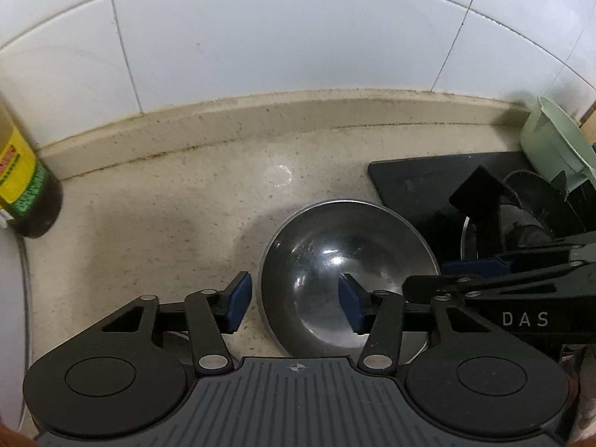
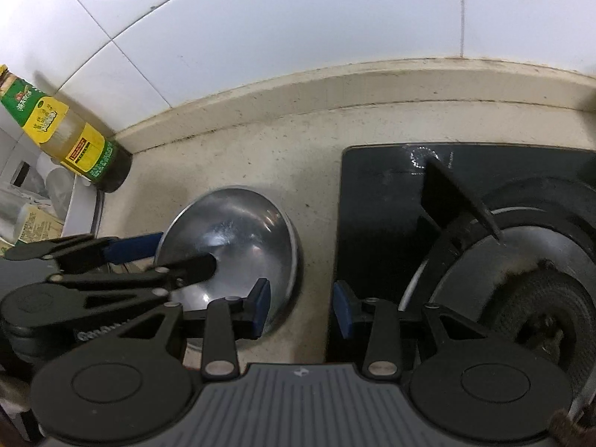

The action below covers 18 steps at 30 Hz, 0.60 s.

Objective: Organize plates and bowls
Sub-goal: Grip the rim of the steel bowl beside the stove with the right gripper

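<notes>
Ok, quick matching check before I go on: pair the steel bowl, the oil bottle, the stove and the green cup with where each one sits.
Things:
1. steel bowl
2. oil bottle
3. stove
4. green cup

Places:
A. far right, behind the stove
B. far left, against the wall
C. on the counter, left gripper open across its rim
D. right of the bowl

Pairs: 1-C, 2-B, 3-D, 4-A
</notes>
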Motion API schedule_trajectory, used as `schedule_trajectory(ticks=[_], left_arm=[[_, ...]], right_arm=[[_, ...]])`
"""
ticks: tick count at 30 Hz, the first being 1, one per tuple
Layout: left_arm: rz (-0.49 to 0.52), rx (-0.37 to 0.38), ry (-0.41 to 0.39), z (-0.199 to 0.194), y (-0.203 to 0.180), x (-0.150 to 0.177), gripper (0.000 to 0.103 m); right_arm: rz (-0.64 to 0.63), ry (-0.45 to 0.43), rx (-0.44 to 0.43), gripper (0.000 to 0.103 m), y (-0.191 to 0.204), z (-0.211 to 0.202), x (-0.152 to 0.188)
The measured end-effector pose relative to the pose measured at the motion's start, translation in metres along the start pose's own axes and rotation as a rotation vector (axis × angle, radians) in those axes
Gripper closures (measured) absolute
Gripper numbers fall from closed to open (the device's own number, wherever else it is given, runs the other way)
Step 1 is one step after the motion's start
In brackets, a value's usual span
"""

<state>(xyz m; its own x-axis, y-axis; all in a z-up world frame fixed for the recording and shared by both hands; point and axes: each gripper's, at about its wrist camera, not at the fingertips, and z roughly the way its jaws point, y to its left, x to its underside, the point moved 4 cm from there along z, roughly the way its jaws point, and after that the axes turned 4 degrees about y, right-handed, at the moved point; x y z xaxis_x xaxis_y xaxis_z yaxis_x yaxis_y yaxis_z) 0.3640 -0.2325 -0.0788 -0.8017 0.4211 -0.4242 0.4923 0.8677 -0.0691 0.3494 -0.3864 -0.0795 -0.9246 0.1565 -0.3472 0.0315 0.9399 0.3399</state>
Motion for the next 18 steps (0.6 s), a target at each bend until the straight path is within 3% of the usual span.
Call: schedule_trajectory(ticks=[4,5,11,18], left_arm=[[0.032,-0.016,-0.009,0.003,-0.002,0.001,0.056],[0.035,-0.016,-0.011,0.003,-0.003,0.001,0.055],[0.058,-0.027,-0.013,0.003,-0.002,0.002,0.059],[0.031,-0.016,-0.015,0.004,-0.001,-0.002,0.059]], right_arm=[[-0.028,-0.002,0.000,0.068,0.008,0.004,-0.002],[-0.043,-0.008,-0.001,0.074,0.010,0.004,-0.002],[-0.059,0.000,0.000,0.082,0.012,0.007,0.003],[-0.009,-0.031,-0.021,0.085,0.004,0.002,-0.008]])
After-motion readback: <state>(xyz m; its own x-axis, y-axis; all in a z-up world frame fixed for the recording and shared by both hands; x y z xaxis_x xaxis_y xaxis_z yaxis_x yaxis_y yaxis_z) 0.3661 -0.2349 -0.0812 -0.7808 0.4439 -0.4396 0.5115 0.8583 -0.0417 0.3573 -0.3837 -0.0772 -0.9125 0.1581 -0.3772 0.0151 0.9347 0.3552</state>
